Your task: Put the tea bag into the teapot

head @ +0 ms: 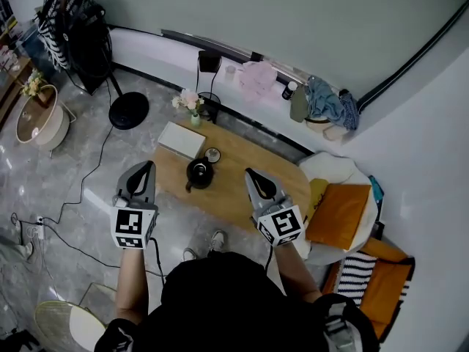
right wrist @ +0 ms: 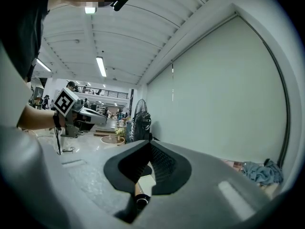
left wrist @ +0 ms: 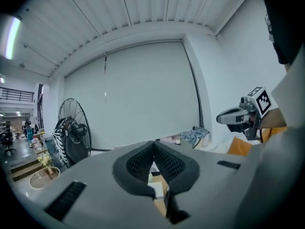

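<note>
A black teapot (head: 199, 173) is seen standing upright near the middle of a wooden counter (head: 242, 189). Just beyond it, a small round dish (head: 212, 154) is set down, parted from the pot by a narrow gap. A flat white box (head: 182, 139) is laid at the counter's far left corner. A vase of flowers (head: 190, 103) is placed beyond that corner, and a large standing fan (head: 73, 28) is seen on the floor well to the left. An orange cushion (head: 338, 215) is propped on a seat to the right of the counter.

The tea bag cannot be picked out with certainty. A pale spot inside the dish may be it, but the head view is too small to tell.

The left gripper (head: 148, 167) is held in the air by the counter's left edge, and the right gripper (head: 251, 174) is held over its near right part. The teapot is seen between the two, touched by neither. In the left gripper view, the fingers are seen pressed together at their tips, with nothing caught between them. The same is shown in the right gripper view: the fingers are brought together at the tips and carry nothing. Only a slice of the counter and the white box is glimpsed through the hollow behind the tips.
</note>
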### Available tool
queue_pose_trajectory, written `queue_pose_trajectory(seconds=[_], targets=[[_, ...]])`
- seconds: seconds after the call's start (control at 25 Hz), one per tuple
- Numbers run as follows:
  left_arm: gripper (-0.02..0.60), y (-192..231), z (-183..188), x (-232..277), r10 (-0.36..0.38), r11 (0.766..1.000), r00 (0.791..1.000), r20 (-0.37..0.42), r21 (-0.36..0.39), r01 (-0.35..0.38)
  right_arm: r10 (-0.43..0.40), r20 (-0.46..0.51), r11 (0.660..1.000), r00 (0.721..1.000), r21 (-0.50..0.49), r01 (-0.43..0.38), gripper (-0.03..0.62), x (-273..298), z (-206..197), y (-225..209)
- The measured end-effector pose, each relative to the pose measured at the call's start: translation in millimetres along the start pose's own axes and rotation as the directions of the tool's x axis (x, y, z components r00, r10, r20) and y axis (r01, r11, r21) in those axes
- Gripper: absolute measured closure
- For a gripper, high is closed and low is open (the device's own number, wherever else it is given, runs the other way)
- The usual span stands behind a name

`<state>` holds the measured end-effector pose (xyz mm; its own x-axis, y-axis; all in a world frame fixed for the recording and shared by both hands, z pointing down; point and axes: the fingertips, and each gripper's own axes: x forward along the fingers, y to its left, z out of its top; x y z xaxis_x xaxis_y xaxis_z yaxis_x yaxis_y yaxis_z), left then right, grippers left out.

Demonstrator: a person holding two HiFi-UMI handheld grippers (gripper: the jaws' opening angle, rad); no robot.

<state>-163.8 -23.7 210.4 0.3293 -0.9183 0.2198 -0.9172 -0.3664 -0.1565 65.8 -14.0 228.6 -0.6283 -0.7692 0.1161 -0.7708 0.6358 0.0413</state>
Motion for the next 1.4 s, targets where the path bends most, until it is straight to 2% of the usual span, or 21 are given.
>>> queue_pose_trajectory(seconds=[0.24, 0.36, 0.48, 0.72, 0.92, 1.12, 1.4], targets=[[0.574, 15.8, 19.1, -26.1, 0.060, 0.998, 0.994, 0.090, -0.037, -0.057, -0.055, 0.018, 0.998, 0.998, 0.015, 0.054, 0.589, -1.5, 5.0, -26.1], [0.574, 17.1, 28.6, -39.5, 0.089, 0.996, 0.985, 0.146, -0.031, -0.085, -0.070, 0.036, 0.997, 0.997, 0.024, 0.070, 0.589, -0.7, 9.6, -34.5], [0.574, 15.6, 33.8, -51.6, 0.112, 0.993, 0.981, 0.157, -0.038, -0.108, -0.090, 0.051, 0.996, 0.995, 0.027, 0.089, 0.589, -4.5, 14.9, -41.9], [0.574, 12.4, 41.2, -72.8, 0.161, 0.983, 0.957, 0.241, -0.125, -0.134, -0.163, 0.053, 0.985, 0.985, 0.063, 0.159, 0.589, -25.4, 12.5, -62.0], [0.574, 7.7, 27.3, -81.1, 0.178, 0.977, 0.956, 0.233, -0.155, -0.144, -0.207, 0.049, 0.976, 0.977, 0.080, 0.202, 0.589, -39.6, 9.3, -70.8], [0.574, 5.2, 23.6, -86.0, 0.186, 0.975, 0.948, 0.258, -0.167, -0.146, -0.213, 0.055, 0.975, 0.975, 0.071, 0.209, 0.589, -44.3, 13.5, -70.9], [0.574, 2.1, 16.2, -76.6, 0.174, 0.976, 0.954, 0.245, -0.175, -0.133, -0.207, 0.044, 0.976, 0.977, 0.074, 0.203, 0.589, -37.4, 11.8, -66.3]])
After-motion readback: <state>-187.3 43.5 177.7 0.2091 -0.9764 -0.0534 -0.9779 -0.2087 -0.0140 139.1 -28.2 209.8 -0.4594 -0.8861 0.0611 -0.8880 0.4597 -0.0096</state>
